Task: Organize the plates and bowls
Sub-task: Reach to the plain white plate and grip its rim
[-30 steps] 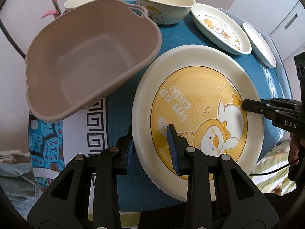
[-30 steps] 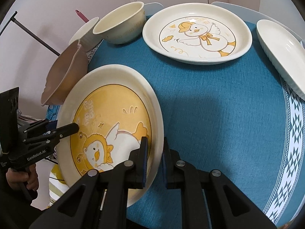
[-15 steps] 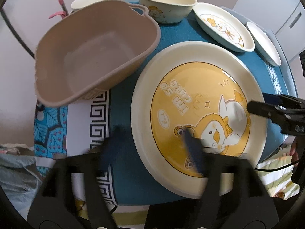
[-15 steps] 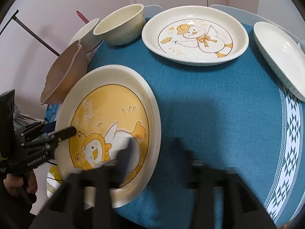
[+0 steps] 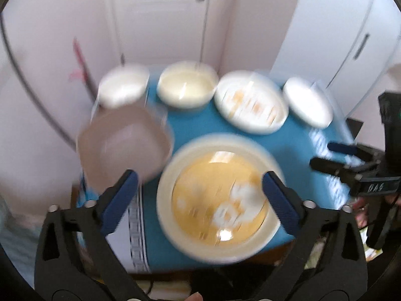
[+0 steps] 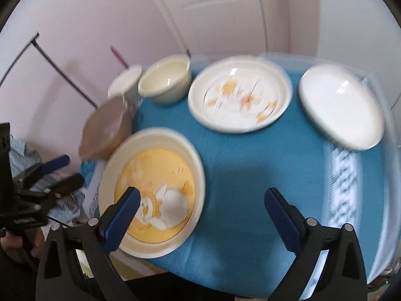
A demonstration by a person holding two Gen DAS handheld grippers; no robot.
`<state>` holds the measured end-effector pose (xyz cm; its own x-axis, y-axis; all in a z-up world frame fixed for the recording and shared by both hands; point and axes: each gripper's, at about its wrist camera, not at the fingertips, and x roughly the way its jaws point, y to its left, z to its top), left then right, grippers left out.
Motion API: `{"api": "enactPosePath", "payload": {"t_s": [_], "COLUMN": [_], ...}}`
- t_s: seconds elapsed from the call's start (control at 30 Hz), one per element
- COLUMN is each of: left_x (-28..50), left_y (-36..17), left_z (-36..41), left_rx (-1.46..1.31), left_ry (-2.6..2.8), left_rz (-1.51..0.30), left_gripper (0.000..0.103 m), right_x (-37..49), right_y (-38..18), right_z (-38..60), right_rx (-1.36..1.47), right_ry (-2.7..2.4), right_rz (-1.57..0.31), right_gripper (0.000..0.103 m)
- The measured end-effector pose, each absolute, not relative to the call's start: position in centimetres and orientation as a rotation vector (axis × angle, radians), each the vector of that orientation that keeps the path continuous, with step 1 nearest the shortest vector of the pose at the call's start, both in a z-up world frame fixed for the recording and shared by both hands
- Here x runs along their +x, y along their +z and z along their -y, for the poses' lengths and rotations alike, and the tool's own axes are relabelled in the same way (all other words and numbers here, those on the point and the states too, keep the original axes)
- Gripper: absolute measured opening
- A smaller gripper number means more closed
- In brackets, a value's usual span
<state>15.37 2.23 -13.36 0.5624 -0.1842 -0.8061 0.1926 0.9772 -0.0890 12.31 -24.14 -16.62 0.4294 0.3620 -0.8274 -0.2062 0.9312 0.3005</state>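
Observation:
A large cream plate with a yellow cartoon centre [image 5: 220, 198] [image 6: 155, 195] lies flat at the near edge of the blue tablecloth. My left gripper [image 5: 200, 200] is open, raised above and behind the plate. My right gripper [image 6: 200, 213] is open too, pulled back above the plate's right side and empty. At the back stand a white bowl [image 5: 122, 87] [image 6: 125, 82], a cream bowl [image 5: 188, 87] [image 6: 165, 77], a white plate with orange drawings [image 5: 250, 102] [image 6: 240, 97] and a plain white plate [image 5: 308, 100] [image 6: 340, 105]. Both views are motion-blurred.
A beige plastic basin [image 5: 125, 145] [image 6: 107, 128] sits at the table's left edge beside the yellow plate. Pink walls and a white door stand behind the table [image 6: 263, 165]. A thin black rack pole [image 6: 62, 75] stands to the left.
Both grippers let go of the yellow plate's rim, opened wide and drew up and back from the table. The plate now lies flat on the cloth.

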Motion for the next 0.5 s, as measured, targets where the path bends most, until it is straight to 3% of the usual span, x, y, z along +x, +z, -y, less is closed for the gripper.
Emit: {"api": "enactPosePath", "payload": {"t_s": [0.23, 0.5], "left_x": [20.9, 29.4], "left_y": [-6.9, -8.3], "left_z": [4.7, 15.2], "left_rx": [0.065, 0.139], "left_ry": [-0.477, -0.732], "left_rz": [-0.789, -0.864], "left_gripper": [0.103, 0.103], "right_x": [11.5, 13.8], "right_y": [-11.4, -12.1], "right_z": [30.5, 39.3], "right_rx": [0.243, 0.392], "right_ry": [0.123, -0.054], "right_rz": [-0.981, -0.954], "right_gripper": [0.099, 0.099]}}
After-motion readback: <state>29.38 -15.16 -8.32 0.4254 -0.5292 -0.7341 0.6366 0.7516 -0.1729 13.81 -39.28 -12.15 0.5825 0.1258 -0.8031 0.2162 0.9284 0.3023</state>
